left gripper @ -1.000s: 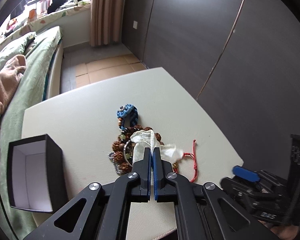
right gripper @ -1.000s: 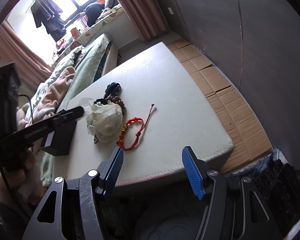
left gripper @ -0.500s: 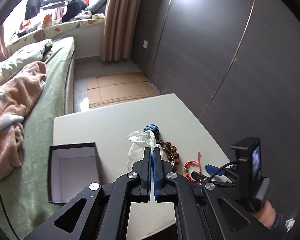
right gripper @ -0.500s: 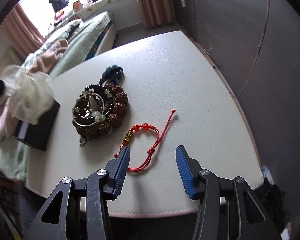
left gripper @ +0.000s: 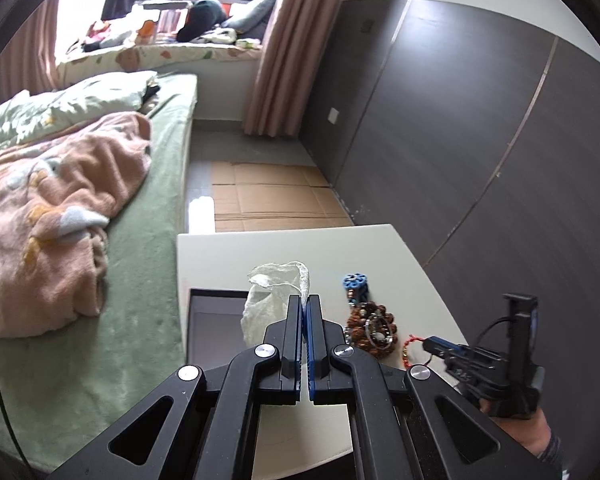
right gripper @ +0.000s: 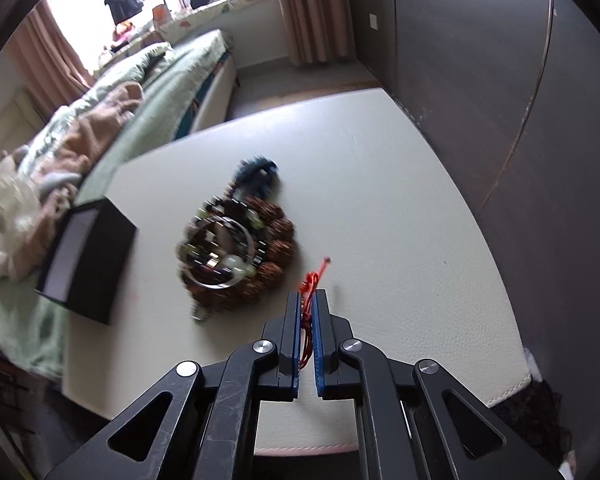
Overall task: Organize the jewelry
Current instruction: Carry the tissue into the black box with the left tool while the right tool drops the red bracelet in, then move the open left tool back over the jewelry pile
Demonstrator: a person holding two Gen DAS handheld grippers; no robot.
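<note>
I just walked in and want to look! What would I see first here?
Probably the pile of bead bracelets in the middle of the white table. Next, the right gripper pinching a red string bracelet beside the pile. The left gripper holds a filmy white pouch above an open black box.

Right gripper [right gripper: 307, 300] jaws just closed on red cord bracelet [right gripper: 310, 280]; pouch [left gripper: 274, 300] now lifted boxward.
</note>
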